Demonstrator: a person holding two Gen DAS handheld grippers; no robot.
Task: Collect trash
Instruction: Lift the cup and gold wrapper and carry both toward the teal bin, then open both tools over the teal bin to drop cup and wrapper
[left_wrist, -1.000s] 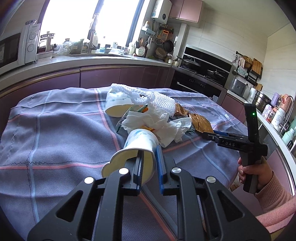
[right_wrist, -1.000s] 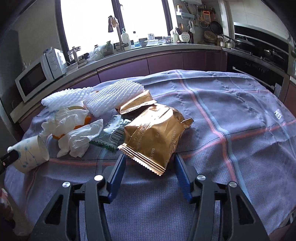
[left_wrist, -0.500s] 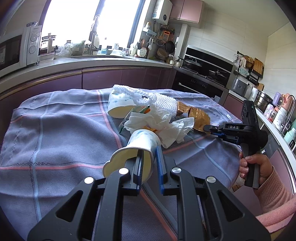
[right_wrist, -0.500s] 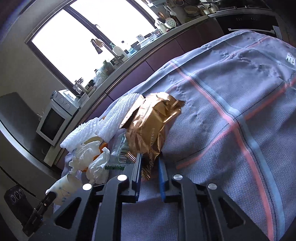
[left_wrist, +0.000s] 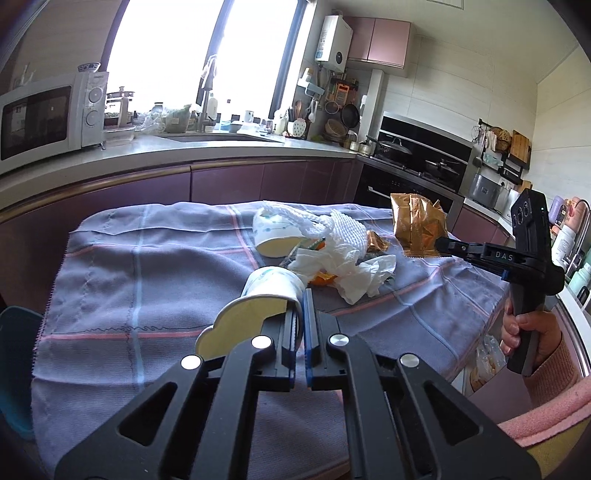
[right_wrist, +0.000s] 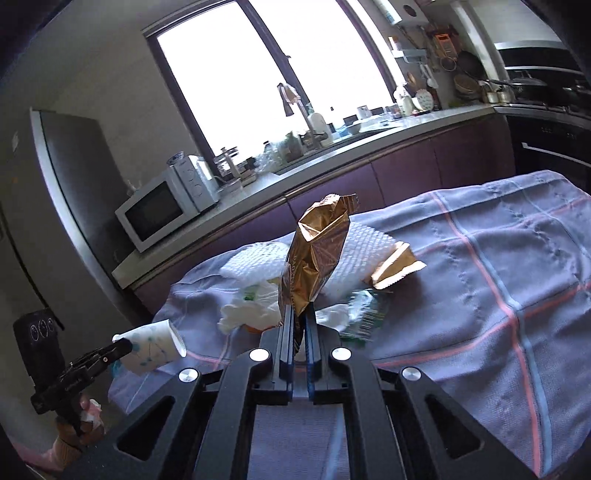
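My left gripper is shut on the rim of a white paper cup and holds it over the table's near left side; it also shows in the right wrist view. My right gripper is shut on a gold foil snack bag and holds it up above the table; the bag also shows in the left wrist view. The rest of the trash lies mid-table: crumpled white tissue, white foam netting, a second paper cup, a smaller gold wrapper and a green wrapper.
The table is covered with a purple checked cloth. A blue bin's edge shows at the table's left. Kitchen counter with a microwave runs behind. An oven and hob stand at the back right.
My right gripper closed on the gold bag and lifted it off the table. My left gripper kept hold of the cup, rising slightly and pulling back from the pile.
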